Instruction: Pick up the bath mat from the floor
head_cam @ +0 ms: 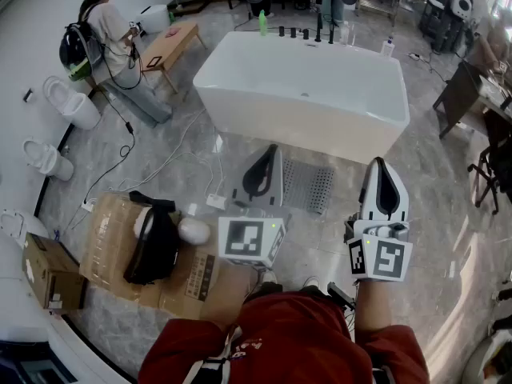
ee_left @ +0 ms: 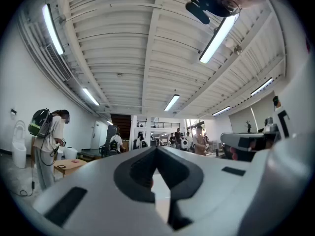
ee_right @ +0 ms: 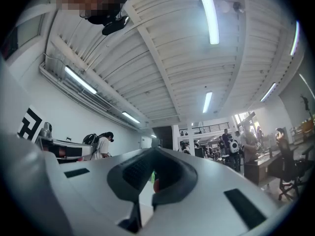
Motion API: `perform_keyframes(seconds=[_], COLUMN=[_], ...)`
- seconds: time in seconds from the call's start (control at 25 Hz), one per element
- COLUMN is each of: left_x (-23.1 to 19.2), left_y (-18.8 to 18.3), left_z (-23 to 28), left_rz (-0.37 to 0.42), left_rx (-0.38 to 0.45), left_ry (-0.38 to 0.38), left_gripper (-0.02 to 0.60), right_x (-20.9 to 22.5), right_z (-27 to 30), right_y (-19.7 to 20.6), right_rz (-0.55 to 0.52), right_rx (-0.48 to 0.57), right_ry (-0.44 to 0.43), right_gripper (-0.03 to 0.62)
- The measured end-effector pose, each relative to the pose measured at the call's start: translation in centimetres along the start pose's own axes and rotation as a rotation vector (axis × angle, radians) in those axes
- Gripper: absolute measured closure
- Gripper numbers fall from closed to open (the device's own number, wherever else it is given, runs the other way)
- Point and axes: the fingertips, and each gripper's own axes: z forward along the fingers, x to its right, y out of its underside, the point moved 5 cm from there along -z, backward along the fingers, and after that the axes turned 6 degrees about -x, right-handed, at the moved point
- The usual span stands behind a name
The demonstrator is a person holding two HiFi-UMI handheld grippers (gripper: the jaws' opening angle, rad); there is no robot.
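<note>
In the head view the grey perforated bath mat [head_cam: 310, 186] lies flat on the marble floor, just in front of the white bathtub [head_cam: 304, 86]. My left gripper [head_cam: 270, 154] hovers over the mat's left end and hides part of it; its jaws are shut with nothing between them. My right gripper [head_cam: 381, 163] is held to the right of the mat, also shut and empty. Both gripper views look up at the ceiling and the far hall: the left gripper [ee_left: 157, 148] and the right gripper [ee_right: 154, 151] each show their jaws meeting, and neither view shows the mat.
Flattened cardboard boxes [head_cam: 112, 242] with a black bag [head_cam: 152, 246] lie at the left, with cables across the floor. Toilets [head_cam: 74, 102] line the left wall. A person with a backpack [head_cam: 112, 30] stands by a wooden bench [head_cam: 172, 42]. A chair [head_cam: 460, 94] stands at the right.
</note>
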Motion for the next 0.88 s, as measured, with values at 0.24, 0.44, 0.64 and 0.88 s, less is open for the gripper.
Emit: perform_keyframes(seconds=[0.24, 0.44, 0.64, 0.88], left_x=[-2.9, -4.3, -5.9, -8.3], left_y=[0.4, 0.4, 0.8, 0.9], left_z=[0.4, 1.0, 1.1, 1.2], left_rz=[0.014, 0.023, 0.026, 0.017], left_rx=[0.001, 0.007, 0.009, 0.008], left_ry=[-0.003, 0.013, 0.016, 0.039], left_gripper=[0.568, 0.568, 0.568, 0.568], right_x=[-2.3, -3.5, -4.6, -6.3], right_z=[1.9, 3.0, 3.8, 4.6], right_y=[0.9, 1.2, 1.8, 1.7], right_rz=[-0.001, -0.011, 0.020, 0.024], right_rx=[-0.013, -0.020, -0.015, -0.010], right_ry=[0.004, 0.020, 0.017, 0.030], right_gripper=[0.583, 0.583, 0.583, 0.583])
